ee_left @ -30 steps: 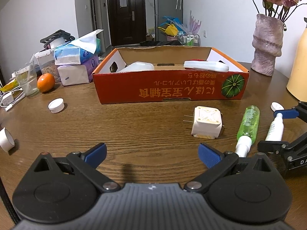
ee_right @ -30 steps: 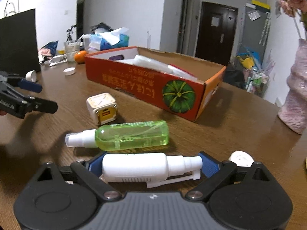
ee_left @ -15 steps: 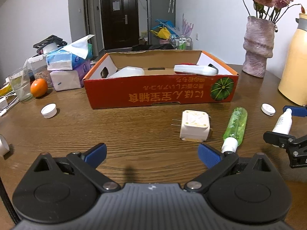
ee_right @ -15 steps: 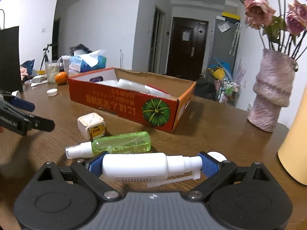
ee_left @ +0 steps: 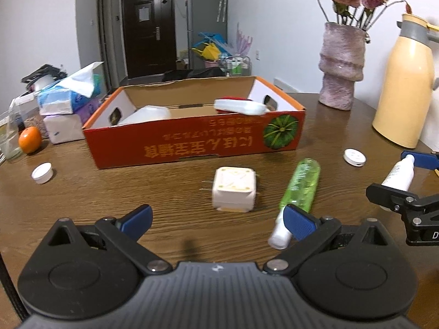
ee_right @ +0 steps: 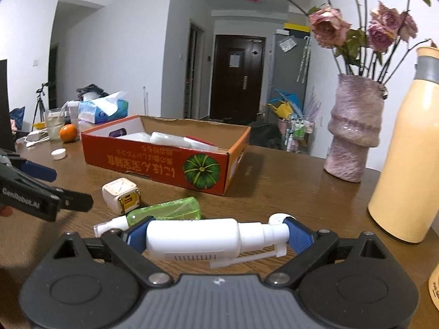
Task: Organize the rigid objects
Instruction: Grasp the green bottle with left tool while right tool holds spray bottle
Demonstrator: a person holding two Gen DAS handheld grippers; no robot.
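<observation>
Between the blue pads of the right tongs (ee_right: 218,237), a white plastic spray bottle (ee_right: 203,240) is pinched end to end, base at the left pad and nozzle at the right, so its long axis runs crosswise to the tongs. It appears lifted clear of the brown wooden worktop (ee_right: 288,192). The open orange cardboard box (ee_right: 175,166), printed with a green pumpkin, lies ahead and to the left. The right tongs are the loaded pair; the likely next move is forward-left over the box's near wall. The left tongs (ee_left: 216,220) are spread and empty, facing a cream cube-shaped charger plug (ee_left: 234,189). A translucent green spray bottle (ee_left: 301,185) lies just right of the plug, cap toward the left tongs.
</observation>
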